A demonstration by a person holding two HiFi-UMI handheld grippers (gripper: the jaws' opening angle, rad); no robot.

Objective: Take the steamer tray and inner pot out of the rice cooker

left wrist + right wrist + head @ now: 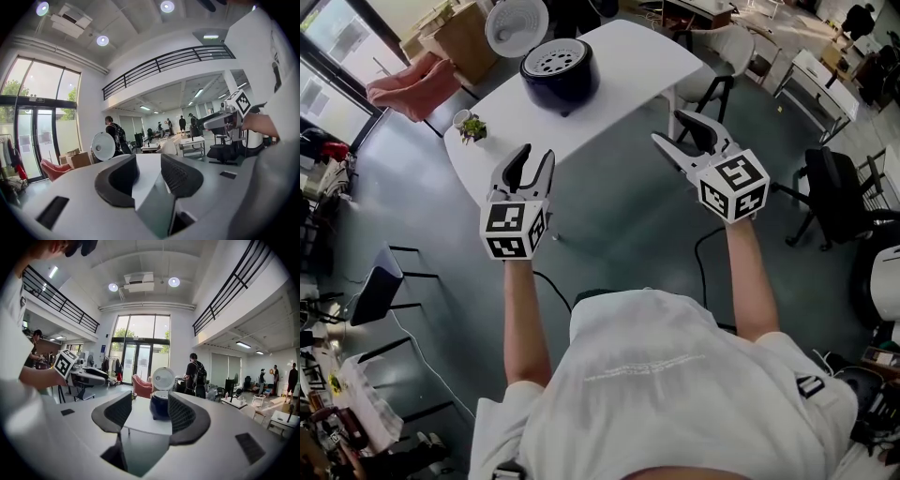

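Open, empty jaws on left gripper (pixel 532 159) and right gripper (pixel 671 129). The steamer tray (pixel 555 62) in the rice cooker (pixel 564 90) looks light, stiff; I'd pinch its rim.

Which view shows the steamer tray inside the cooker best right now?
Head view: it looks down on the perforated steamer tray in the open rice cooker. Right gripper view shows the rice cooker side-on, the tray's top unseen. Left gripper view shows only the raised lid.
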